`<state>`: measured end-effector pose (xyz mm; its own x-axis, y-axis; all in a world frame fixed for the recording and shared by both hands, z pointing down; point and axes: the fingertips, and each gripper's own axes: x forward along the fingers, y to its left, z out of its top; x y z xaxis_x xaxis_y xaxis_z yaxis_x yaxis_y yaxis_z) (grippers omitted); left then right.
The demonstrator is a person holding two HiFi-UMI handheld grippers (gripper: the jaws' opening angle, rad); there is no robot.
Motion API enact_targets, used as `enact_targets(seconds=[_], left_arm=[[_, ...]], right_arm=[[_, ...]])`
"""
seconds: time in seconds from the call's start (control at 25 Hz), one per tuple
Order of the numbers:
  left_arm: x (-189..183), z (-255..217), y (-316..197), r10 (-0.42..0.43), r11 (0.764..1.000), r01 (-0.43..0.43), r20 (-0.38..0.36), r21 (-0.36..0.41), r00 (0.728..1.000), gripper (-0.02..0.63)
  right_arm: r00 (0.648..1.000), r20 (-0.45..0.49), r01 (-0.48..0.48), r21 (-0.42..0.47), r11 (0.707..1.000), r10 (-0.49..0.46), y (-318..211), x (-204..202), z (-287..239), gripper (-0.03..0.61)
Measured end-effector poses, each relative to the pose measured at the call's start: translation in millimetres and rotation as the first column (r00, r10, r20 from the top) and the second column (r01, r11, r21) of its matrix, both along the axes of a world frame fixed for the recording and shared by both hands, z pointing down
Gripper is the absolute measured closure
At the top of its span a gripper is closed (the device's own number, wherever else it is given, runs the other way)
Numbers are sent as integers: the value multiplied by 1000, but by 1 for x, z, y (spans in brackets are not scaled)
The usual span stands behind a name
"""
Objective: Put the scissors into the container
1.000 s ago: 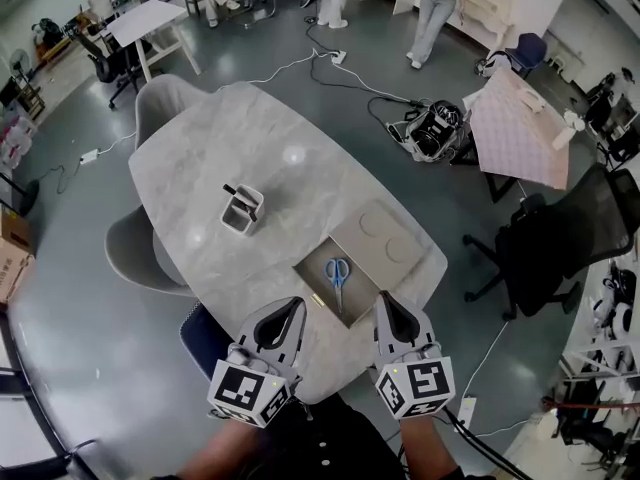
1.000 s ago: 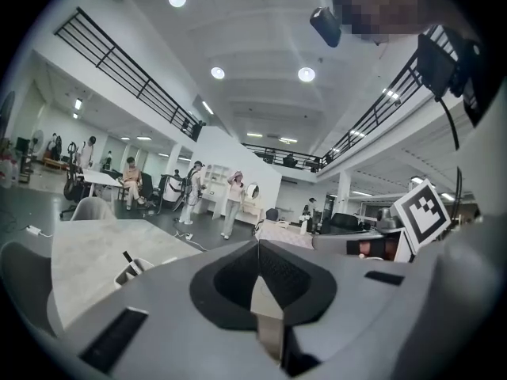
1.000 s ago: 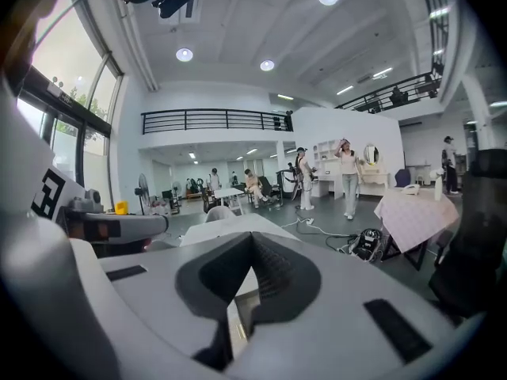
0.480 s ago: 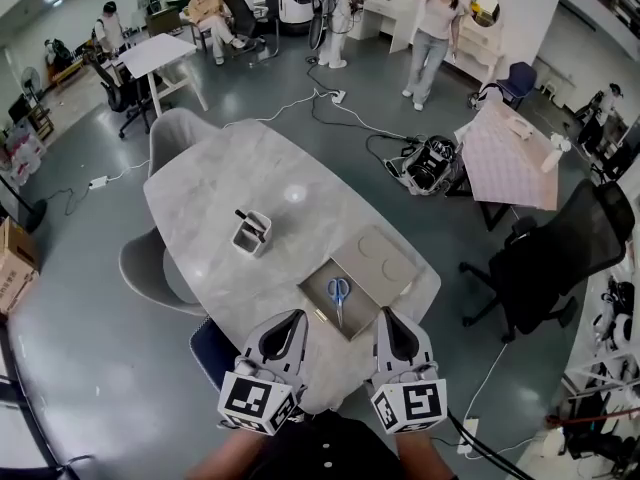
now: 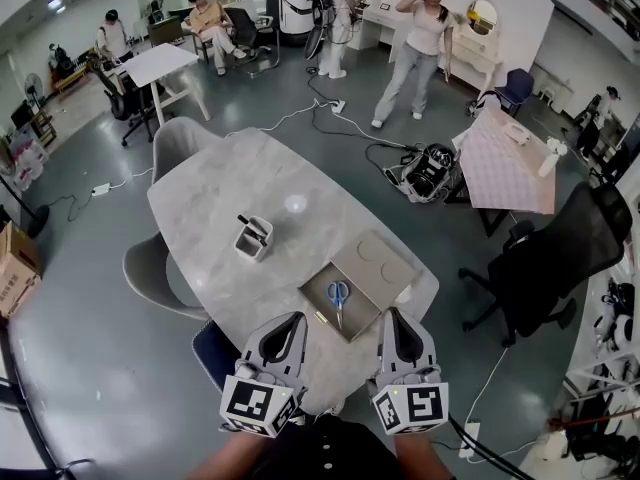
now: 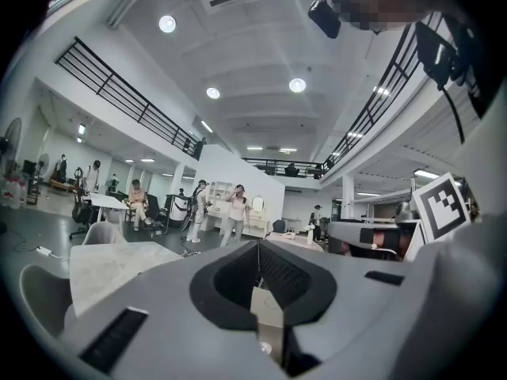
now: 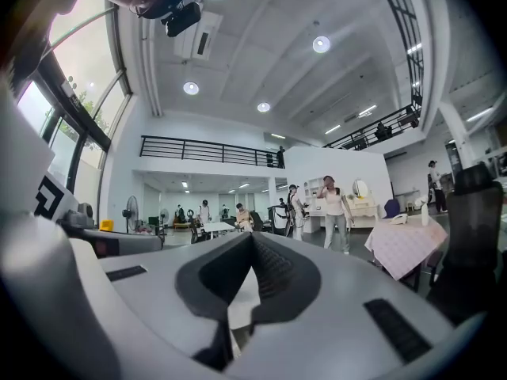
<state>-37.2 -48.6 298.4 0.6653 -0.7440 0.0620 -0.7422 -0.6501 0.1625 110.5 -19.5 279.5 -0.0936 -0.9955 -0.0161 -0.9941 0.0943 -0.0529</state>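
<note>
You haven't grasped yet: left gripper (image 5: 288, 324) and right gripper (image 5: 392, 320) fingers pressed together, empty. Spread one over the blue-handled metal scissors (image 5: 338, 294), then the white square container (image 5: 253, 239).

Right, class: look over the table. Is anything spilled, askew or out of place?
Nothing is spilled or damaged. The one misfit: the scissors lie in the open flat box, apart from the white container they belong in.

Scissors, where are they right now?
In the head view, the blue-handled scissors lie in the open box at the near edge of the table, on its right side; the white pen holder stands farther off to their left.
</note>
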Motion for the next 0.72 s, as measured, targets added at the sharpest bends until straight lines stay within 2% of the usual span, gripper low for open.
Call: enact_targets(seconds=[0.72], left_arm=[[5,2,1,-23,1000,23,6,7,1000,597]], right_arm=[[998,-7,55,-22,998,-55,1,-2,8,583]])
